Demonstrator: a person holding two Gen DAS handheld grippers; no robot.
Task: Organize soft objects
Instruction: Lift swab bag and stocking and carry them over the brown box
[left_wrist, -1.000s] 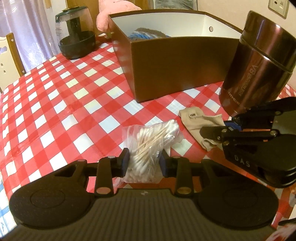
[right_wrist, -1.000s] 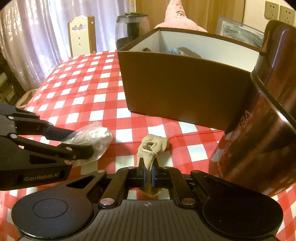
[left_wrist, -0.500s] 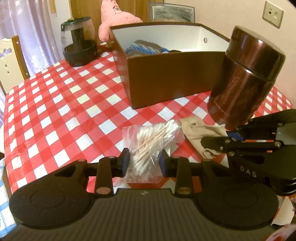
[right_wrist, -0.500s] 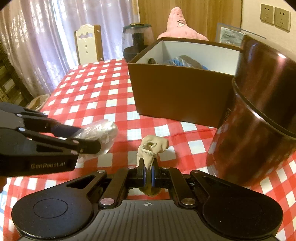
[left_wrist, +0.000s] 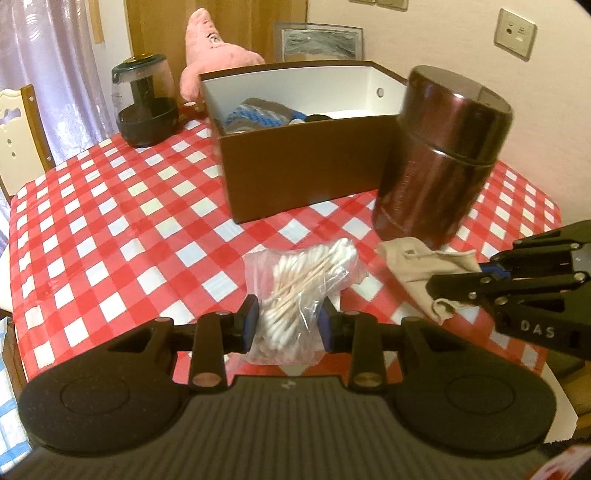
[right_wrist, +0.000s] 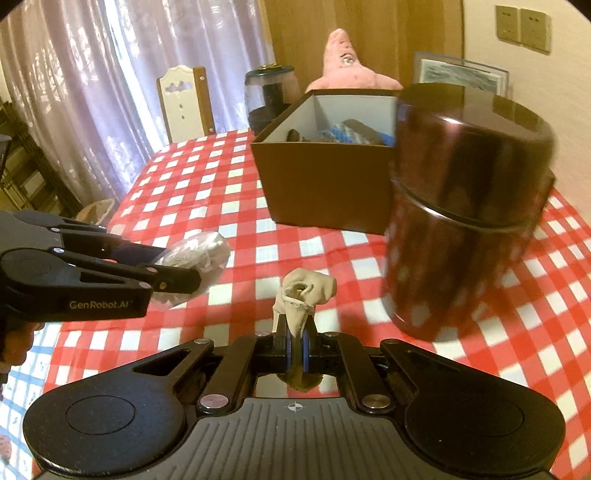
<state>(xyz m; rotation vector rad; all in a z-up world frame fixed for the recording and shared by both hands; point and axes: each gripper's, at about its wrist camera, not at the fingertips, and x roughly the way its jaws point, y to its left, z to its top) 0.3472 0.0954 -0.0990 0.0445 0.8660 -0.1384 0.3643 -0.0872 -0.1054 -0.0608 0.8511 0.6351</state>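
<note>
Left wrist view showed the left claw (left_wrist: 286, 325) pinching a swab bag (left_wrist: 299, 291); best carried high over the brown box (left_wrist: 295, 177) rim.

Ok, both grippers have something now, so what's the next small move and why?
Probably carry both on toward the open brown box. The left gripper is shut on the bag of cotton swabs, the right gripper on the beige sock, and the box already holds knitted cloth. Steer past the dark canister.

Right tool (right_wrist: 295, 349) pinches beige sock (right_wrist: 303, 295) — brown box (right_wrist: 325, 184) beyond
</note>
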